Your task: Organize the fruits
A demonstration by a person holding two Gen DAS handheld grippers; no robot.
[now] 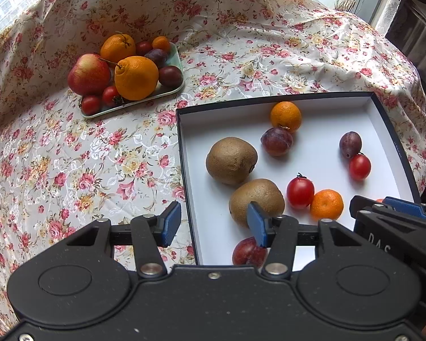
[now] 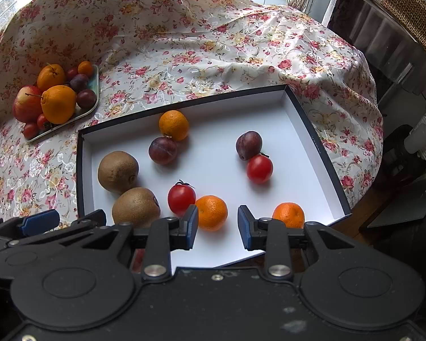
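Note:
A white box with a dark rim [image 1: 269, 96] [image 2: 184, 103] lies on the floral cloth. It holds two kiwis [image 1: 231, 160] [image 2: 118, 172], plums [image 1: 277, 141], cherry tomatoes [image 1: 300, 192] and mandarins [image 1: 326, 204]. My left gripper [image 1: 213, 223] hangs open over the box's left wall, nothing between its pads; its right finger [image 1: 255, 224] is above the nearer kiwi [image 1: 262, 196] and a plum [image 1: 248, 253]. My right gripper [image 2: 218, 224] is open above the box's near side. A mandarin [image 2: 213, 213] lies beneath it by the left finger, untouched, and another [image 2: 289, 214] lies to the right.
A pale green tray [image 1: 156, 96] [image 2: 91, 107] at the back left carries an apple [image 1: 88, 74], two big oranges, plums and tomatoes. The cloth drops off the table edge on the right, by dark furniture and a wicker basket [image 2: 406, 11]. Bare cloth lies between tray and box.

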